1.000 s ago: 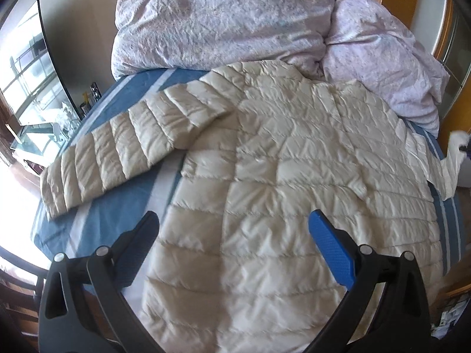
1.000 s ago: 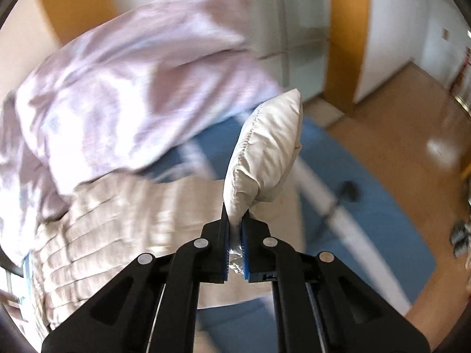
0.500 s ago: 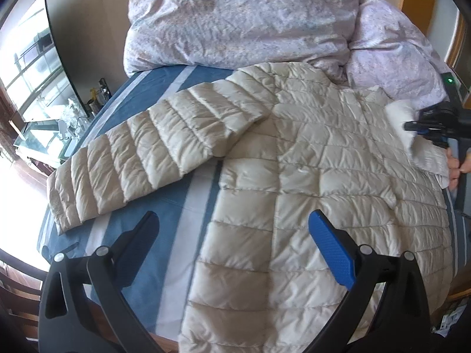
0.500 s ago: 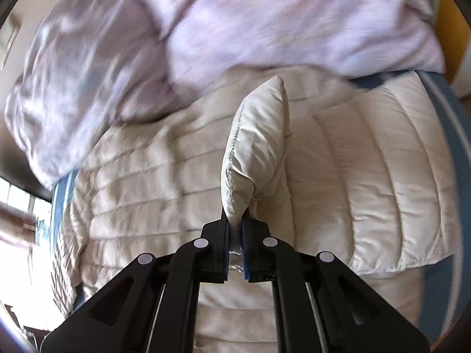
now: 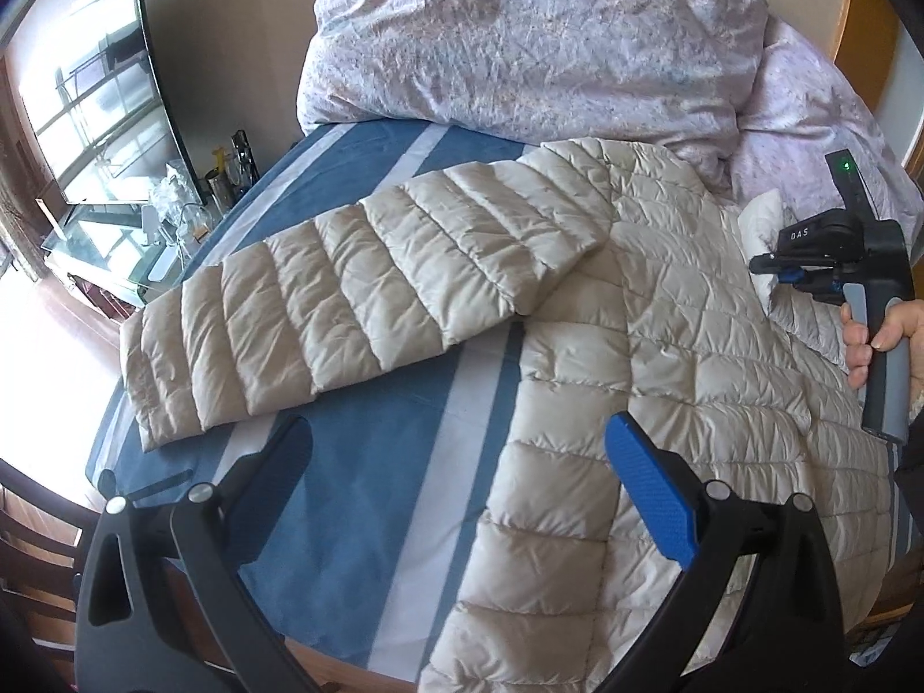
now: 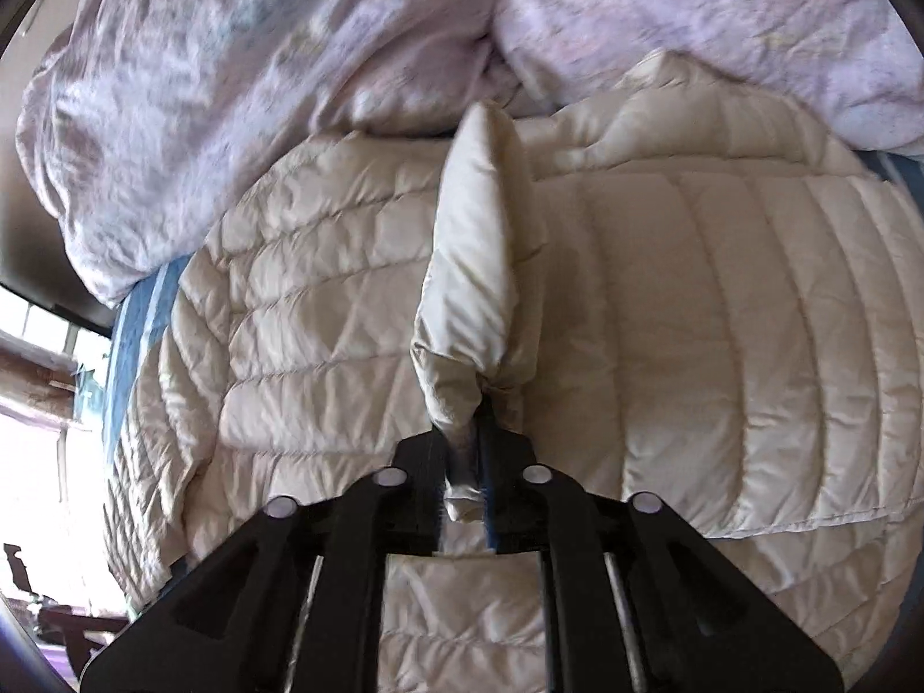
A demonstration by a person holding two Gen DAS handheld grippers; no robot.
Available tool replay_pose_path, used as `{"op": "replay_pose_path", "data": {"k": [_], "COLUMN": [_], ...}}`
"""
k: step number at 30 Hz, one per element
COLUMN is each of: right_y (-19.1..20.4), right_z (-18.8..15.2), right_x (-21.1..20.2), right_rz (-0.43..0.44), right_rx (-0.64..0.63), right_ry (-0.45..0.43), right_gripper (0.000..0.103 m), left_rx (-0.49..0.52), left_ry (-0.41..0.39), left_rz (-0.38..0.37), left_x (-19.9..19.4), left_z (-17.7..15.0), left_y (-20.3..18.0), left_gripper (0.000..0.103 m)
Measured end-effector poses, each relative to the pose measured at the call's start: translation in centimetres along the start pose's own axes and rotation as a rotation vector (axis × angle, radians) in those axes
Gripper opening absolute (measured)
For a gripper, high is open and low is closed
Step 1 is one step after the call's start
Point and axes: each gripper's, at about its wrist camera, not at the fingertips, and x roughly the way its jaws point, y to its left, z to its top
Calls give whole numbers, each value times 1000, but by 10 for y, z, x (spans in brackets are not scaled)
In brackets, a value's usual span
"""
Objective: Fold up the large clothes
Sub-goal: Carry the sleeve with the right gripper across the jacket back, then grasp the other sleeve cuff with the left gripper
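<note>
I have the cream quilted down jacket [image 5: 681, 346] spread back-up across the blue striped bed [image 5: 369, 496], its collar end against the heaped lilac duvet [image 5: 537, 40] at the head. My right gripper [image 6: 469, 450] has the cuff of the right sleeve [image 6: 479, 242] between its fingers — the jaws have just been opening, the gap is narrow, and the cuff still sits in it, so I judge the release is under way rather than finished. The sleeve itself lies folded in over the jacket's back, which reads to me as the first fold more or less laid.

The left gripper [image 5: 462, 496] hangs with its fingers wide and nothing between them, above the jacket's left side seam near the foot edge of the bed. The left sleeve [image 5: 358, 289] is not yet folded — it stretches flat towards the bed's left edge, its cuff close to that edge. What is left, as I see it: bring that sleeve in, then fold the body.

For room, the bare blue sheet between left sleeve and hem is free for an approach. The duvet crowds the collar end, and beyond the bed's left edge stands a glass side table [image 5: 110, 237] with small items, so I would keep sweeps inboard.
</note>
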Motion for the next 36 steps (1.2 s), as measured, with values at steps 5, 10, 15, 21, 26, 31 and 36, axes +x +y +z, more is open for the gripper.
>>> {"op": "replay_pose_path", "data": {"k": [5,10,15,21,26,31,36], "right_y": [-2,-39,-73,-70,-52,-41,-37], "right_z": [5,9,2,1,0,-9,-23], "right_x": [-36,-45,-25,-10,4,20,37], "right_rz": [54,-44,-170,-223,-288,-339,-369], "right_rx": [1,98,165,142,81,53,25], "right_ry": [-131,-177,-118,-122,-130,-136,-155], "right_gripper": [43,43,43,62,74,80,89], "left_rx": [-15,-22,-14,-19,-31,-63,-102], "left_ry": [1,-2,3,14,15,21,30], "left_rz": [8,10,11,23,40,60,81], "left_x": [4,7,10,17,21,26,30], "left_z": [5,9,10,14,17,19,22], "left_y": [9,14,13,18,23,34,48], "left_gripper": [101,101,101,101,101,101,101]}}
